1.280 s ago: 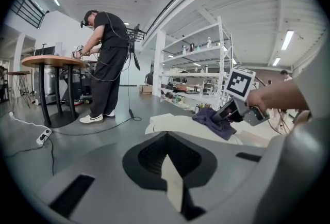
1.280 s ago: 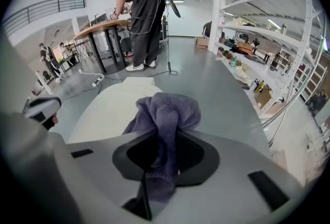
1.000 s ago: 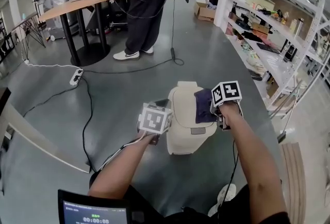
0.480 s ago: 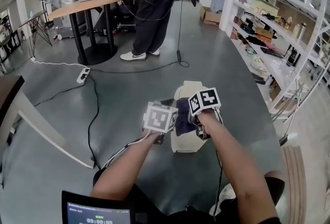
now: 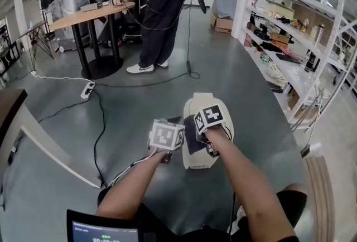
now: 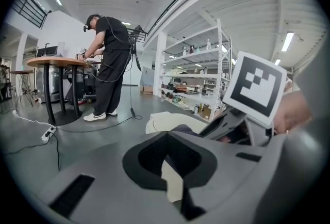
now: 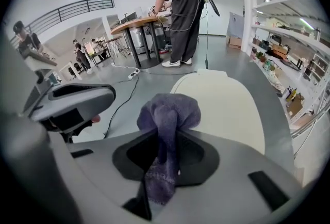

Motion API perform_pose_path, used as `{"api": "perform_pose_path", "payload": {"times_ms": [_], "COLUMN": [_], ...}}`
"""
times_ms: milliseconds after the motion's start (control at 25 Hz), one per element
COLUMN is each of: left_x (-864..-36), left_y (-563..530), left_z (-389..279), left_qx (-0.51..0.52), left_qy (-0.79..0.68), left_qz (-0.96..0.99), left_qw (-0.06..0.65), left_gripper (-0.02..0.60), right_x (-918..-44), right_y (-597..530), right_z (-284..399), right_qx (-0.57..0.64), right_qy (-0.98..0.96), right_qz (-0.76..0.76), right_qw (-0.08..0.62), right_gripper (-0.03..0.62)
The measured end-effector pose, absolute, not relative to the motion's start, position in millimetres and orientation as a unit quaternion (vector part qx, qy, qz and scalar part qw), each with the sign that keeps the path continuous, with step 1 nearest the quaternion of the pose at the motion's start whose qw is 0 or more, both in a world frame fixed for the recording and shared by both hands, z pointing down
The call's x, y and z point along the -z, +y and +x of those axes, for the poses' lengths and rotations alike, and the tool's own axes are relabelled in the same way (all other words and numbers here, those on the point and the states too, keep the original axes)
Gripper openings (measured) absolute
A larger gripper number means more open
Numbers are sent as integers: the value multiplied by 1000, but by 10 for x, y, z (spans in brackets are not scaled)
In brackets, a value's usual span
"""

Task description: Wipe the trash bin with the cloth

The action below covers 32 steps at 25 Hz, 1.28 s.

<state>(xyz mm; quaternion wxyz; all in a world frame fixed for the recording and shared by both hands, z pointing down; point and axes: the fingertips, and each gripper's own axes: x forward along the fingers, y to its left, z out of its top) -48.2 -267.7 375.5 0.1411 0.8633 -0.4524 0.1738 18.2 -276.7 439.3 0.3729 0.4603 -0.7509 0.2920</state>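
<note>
In the head view we are mid-wipe, the cloth (image 5: 192, 139) pressed on the left of the trash bin (image 5: 207, 98) lid. The left gripper view shows our left gripper (image 6: 172, 169) just beside the bin, jaws nearly together on nothing. In the right gripper view our right gripper (image 7: 162, 166) pinches the cloth above the lid; next, we judge, comes a firm drag across the lid.

Fuzzy purple cloth (image 7: 167, 114), smooth matt cream plastic trash bin (image 7: 227, 109)

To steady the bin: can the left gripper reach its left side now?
Probably yes: the left gripper hangs beside the trash bin, nothing between them; the right gripper holds the cloth over the lid.
</note>
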Motion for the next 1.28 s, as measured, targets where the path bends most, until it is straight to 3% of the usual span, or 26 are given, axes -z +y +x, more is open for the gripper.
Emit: {"api": "perform_pose_path", "payload": {"times_ms": [800, 1280], "left_x": [-3804, -3803], "left_y": [-2633, -2535], "left_z": [-40, -17], "left_qx": [-190, -196], "left_qy": [-428, -428], "left_qz": [873, 872], "left_qw": [136, 133], "left_gripper": [-3, -3], "right_x": [-4418, -4256], "right_y": [-2822, -2829], "right_z": [1799, 1888], "right_qx": [-329, -300], "right_qy": [-697, -726], "right_qz": [545, 560], "right_qw": [329, 263], "right_gripper": [81, 81]}}
